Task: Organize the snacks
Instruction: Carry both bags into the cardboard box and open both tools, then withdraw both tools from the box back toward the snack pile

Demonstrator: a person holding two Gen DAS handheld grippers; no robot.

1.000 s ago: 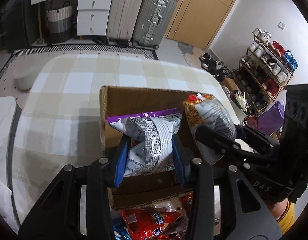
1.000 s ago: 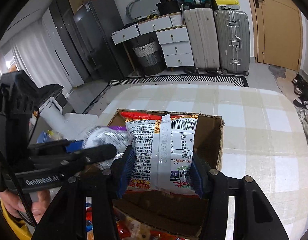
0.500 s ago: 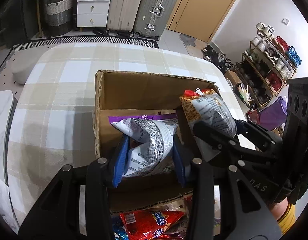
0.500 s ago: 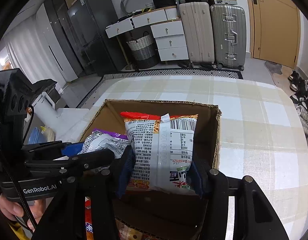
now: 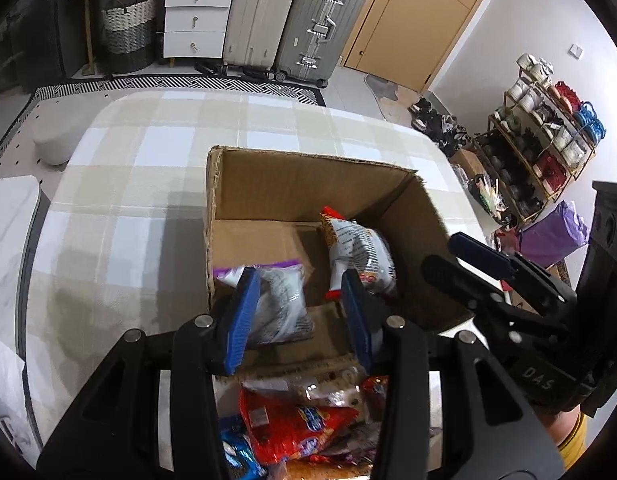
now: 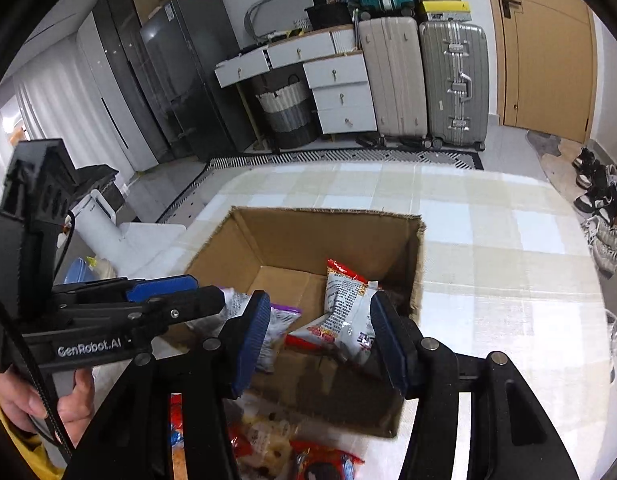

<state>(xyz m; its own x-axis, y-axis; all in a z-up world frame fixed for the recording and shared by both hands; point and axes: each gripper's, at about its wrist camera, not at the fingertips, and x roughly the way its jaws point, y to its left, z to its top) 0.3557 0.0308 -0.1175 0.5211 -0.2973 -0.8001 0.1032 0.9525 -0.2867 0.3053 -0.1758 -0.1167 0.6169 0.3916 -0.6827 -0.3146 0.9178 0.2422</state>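
Note:
An open cardboard box [image 5: 308,176] [image 6: 328,228] stands on the checked tablecloth. Inside it lie a silver bag with a purple edge [image 5: 280,304] [image 6: 276,320] at the left and a white-and-orange snack bag [image 5: 356,248] [image 6: 344,300] at the right. My left gripper [image 5: 296,316] is open above the box's near edge, the purple-edged bag loose between its jaws. My right gripper [image 6: 320,336] is open above the near edge, the orange bag lying apart from its pads. A heap of loose snack packs [image 5: 292,428] [image 6: 268,440] lies on the table in front of the box.
The checked tablecloth [image 5: 148,152] [image 6: 508,240] spreads around the box. Beyond the table's far edge stand suitcases [image 5: 300,20], white drawers [image 5: 196,12] and a woven basket [image 5: 128,28]. A shoe rack [image 5: 548,132] is at the right.
Both grippers have opened and let go of their bags, which now lie inside the box. Both grippers have drawn back and up from the box.

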